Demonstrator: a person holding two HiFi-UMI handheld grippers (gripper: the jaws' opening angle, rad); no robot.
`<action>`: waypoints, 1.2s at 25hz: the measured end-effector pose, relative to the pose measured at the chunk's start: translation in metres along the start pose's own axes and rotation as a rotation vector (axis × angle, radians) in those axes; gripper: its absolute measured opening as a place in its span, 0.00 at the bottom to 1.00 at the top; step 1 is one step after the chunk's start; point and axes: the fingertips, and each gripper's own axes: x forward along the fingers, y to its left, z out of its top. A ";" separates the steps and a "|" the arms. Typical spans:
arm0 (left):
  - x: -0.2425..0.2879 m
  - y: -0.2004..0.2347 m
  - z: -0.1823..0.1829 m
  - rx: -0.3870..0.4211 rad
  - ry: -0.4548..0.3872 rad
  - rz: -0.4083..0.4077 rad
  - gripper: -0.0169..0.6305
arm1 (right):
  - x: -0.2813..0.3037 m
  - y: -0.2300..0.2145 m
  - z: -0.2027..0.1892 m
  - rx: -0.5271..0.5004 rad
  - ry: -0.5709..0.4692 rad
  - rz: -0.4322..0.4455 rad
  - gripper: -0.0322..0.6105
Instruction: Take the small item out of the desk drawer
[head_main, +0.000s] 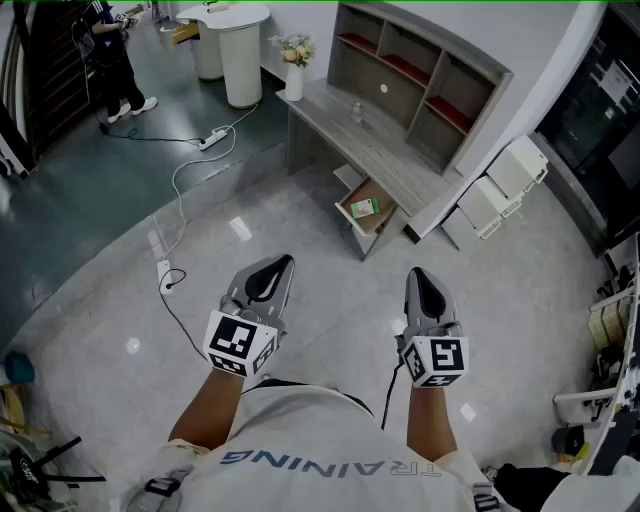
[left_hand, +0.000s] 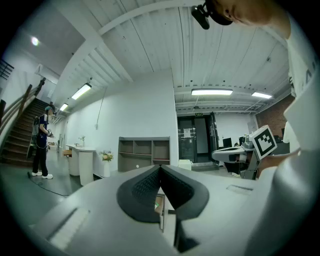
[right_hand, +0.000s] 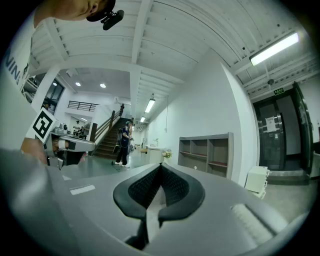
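Observation:
In the head view a grey desk (head_main: 370, 140) stands ahead, and its drawer (head_main: 352, 220) is pulled open toward me. A small green item (head_main: 363, 208) lies inside. Both grippers hang over the floor well short of the drawer, and neither holds anything. My left gripper (head_main: 283, 264) has its jaws together, and so does my right gripper (head_main: 415, 274). In the left gripper view the pads meet at the tips of the left gripper (left_hand: 160, 168), and the green item (left_hand: 156, 205) shows through the gap below. The right gripper (right_hand: 161, 168) also shows its pads touching.
A shelf unit (head_main: 420, 80) sits on the desk, with a flower vase (head_main: 294, 62) at its left end. White boxes (head_main: 500, 195) stand right of the desk. A power strip and cable (head_main: 178, 205) lie on the floor at left. A person (head_main: 110, 60) stands far back left.

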 end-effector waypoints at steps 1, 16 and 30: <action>-0.002 0.000 0.002 -0.002 -0.006 -0.003 0.02 | 0.000 0.002 0.000 0.002 -0.002 0.000 0.07; -0.020 0.019 0.003 -0.022 -0.013 -0.043 0.02 | 0.002 0.034 0.001 -0.011 0.025 -0.009 0.07; -0.054 0.098 -0.020 -0.070 0.022 -0.099 0.02 | 0.034 0.116 -0.014 0.009 0.086 -0.038 0.08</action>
